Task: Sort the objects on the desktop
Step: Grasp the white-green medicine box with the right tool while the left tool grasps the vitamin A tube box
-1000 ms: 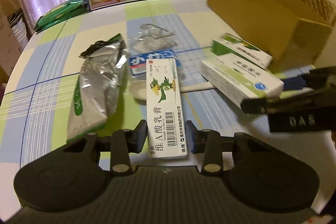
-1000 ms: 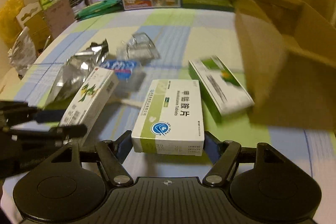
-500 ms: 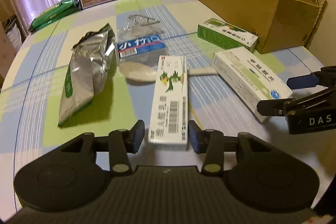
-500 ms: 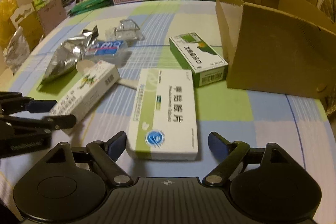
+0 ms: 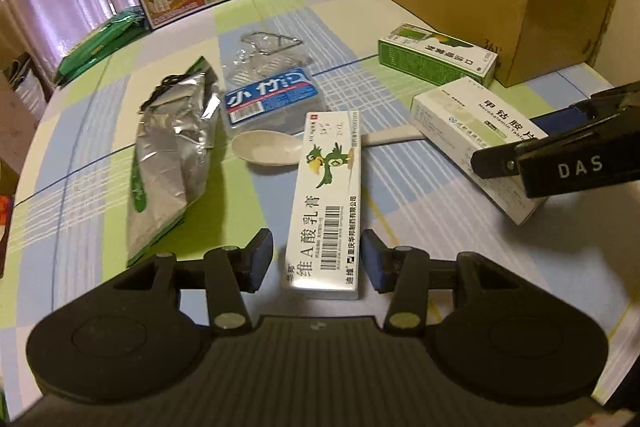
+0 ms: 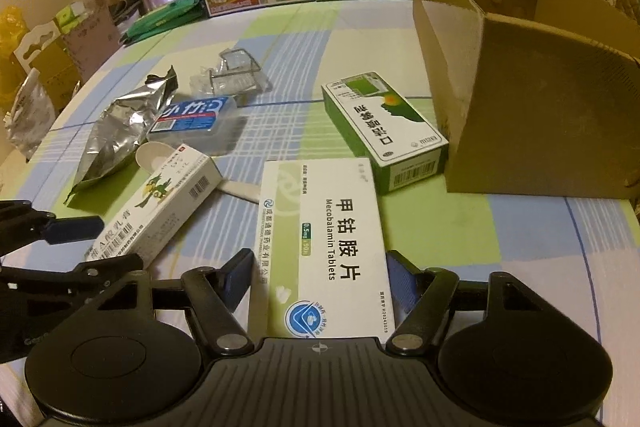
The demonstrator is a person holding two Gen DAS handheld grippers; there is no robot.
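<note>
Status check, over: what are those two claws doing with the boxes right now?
Left hand-held gripper open, straddling parrot box. Right hand-held gripper open around Mecobalamin box. Both boxes flat on table. Spoon partly under parrot box.

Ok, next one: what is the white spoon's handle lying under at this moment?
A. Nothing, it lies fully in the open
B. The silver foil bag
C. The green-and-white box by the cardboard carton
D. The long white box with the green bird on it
D: the spoon has its bowl showing left of the bird box and its handle coming out on the right side, so the box lies across it.
</note>
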